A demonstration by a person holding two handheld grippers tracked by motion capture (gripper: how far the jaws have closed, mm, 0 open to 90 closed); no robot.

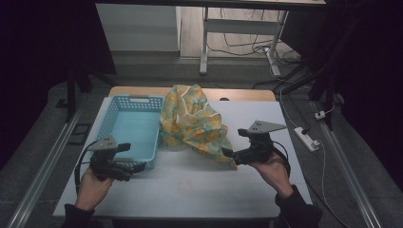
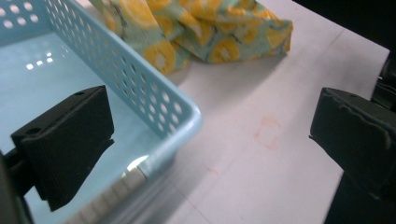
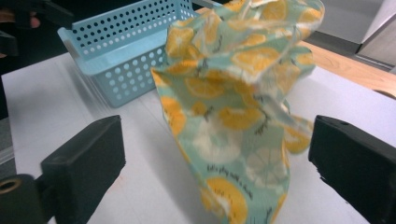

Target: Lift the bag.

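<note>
2 hand-held grippers work over a white table (image 1: 190,190), and we read the scene from its left side. Our left gripper (image 1: 135,168) sits at the near right corner of a light blue perforated basket (image 1: 135,130). In the left gripper view its 2 black jaws stand wide apart, 1 over the basket's floor and 1 over the bare table, with the basket's corner (image 2: 187,121) between them and neither pad pressing on it. The basket's far end is cut off at the top left edge of that view.

Right of the basket, a crumpled cloth (image 1: 192,121) printed with orange slices on pale green lies in a heap, touching the basket's right wall and spreading toward the table's far wooden edge. 1 corner of it trails forward to our right gripper (image 1: 227,153). In the right gripper view the cloth (image 3: 233,107) stands between the 2 jaws, which are spread wide with clear gaps on both sides, so nothing is gripped. A short line of dark script is printed low on the cloth; it is too blurred for us to read, and the cloth's lowest edge is cut off by the frame.

Faint reddish marks (image 2: 266,133) on the table beside the basket are too smeared to make out as writing. Beyond the table, the floor is dark and its cables are hard to follow.
</note>
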